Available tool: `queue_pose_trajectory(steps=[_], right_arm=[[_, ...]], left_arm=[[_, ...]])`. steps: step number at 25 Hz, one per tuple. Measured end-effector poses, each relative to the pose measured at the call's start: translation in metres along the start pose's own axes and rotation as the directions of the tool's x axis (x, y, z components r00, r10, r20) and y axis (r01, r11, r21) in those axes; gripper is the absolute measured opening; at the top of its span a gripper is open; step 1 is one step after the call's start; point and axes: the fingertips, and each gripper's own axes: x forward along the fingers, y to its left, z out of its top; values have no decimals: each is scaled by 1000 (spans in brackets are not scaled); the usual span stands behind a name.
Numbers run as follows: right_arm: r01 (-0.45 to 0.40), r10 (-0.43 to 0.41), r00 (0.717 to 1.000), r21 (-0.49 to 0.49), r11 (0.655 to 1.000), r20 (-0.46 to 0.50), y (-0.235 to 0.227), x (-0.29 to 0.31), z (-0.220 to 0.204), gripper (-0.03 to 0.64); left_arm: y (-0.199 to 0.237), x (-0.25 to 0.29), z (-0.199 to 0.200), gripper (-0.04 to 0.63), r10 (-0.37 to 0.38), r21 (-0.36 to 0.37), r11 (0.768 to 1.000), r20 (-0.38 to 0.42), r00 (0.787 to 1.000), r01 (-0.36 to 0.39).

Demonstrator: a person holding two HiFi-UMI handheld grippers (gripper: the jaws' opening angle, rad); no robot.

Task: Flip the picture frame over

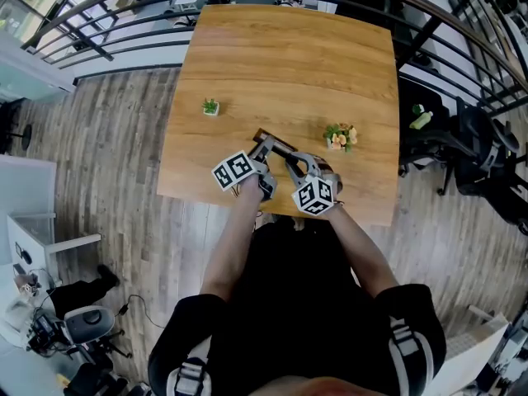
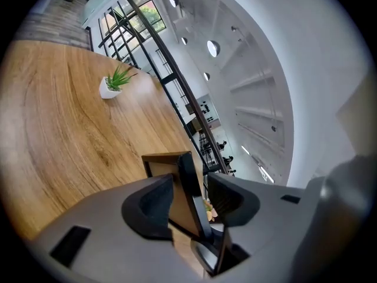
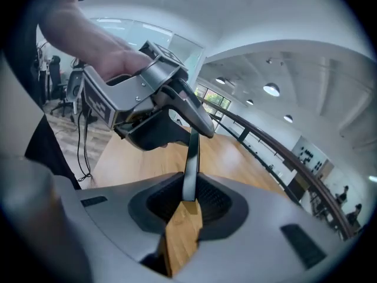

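A thin wood-and-dark picture frame stands on edge above the front of the wooden table, between my two grippers. My right gripper is shut on its near edge; in the right gripper view the frame rises straight up out of the closed jaws. My left gripper reaches in from the left. Its jaws stand wide around the frame: the brown back leans on the left pad, and a gap shows at the right pad. The left gripper also appears over the frame's top in the right gripper view.
A small green plant in a white pot sits on the table's left side. A pot of orange flowers stands just right of the grippers. Black office chairs are beyond the table's right edge, and a railing runs behind it.
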Motion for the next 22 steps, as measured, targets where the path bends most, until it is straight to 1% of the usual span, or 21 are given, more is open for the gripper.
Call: queue_pose_trajectory(steps=[2,4,7,9,12,17,19,22], right_arm=[[5,-5,1000,-34,999,0,2,0,1,77],[7,-7,1000,-44,999,4,3,-1,1,77],[17,-16,1000,-51,999,17,3,-3,4,81],[18,-16,1000,-57,998,25,3,-3,7,84],[11,-9,999,-58,998,32,5,-4,7,89],[-10,11,999,-19,1000,53,8,-6,6,103],[-38,38,997,-7,999,60,12,-6,5,111],[-115,108,990,68,991,91,19,-6,4,128]], left_arm=[[5,-2,1,169,14,-18,1000,1,1000,-14],[6,-4,0,158,9,-50,999,10,1000,-9],[3,-5,3,141,-38,-100,994,50,998,43],[1,-8,4,133,-66,-120,990,70,995,74],[1,-9,4,123,-84,-125,988,70,994,93],[-4,-8,1,112,-118,-119,985,59,991,124],[-4,-9,0,103,-123,-112,985,53,991,129],[-4,-11,-2,97,-127,-97,987,45,991,131]])
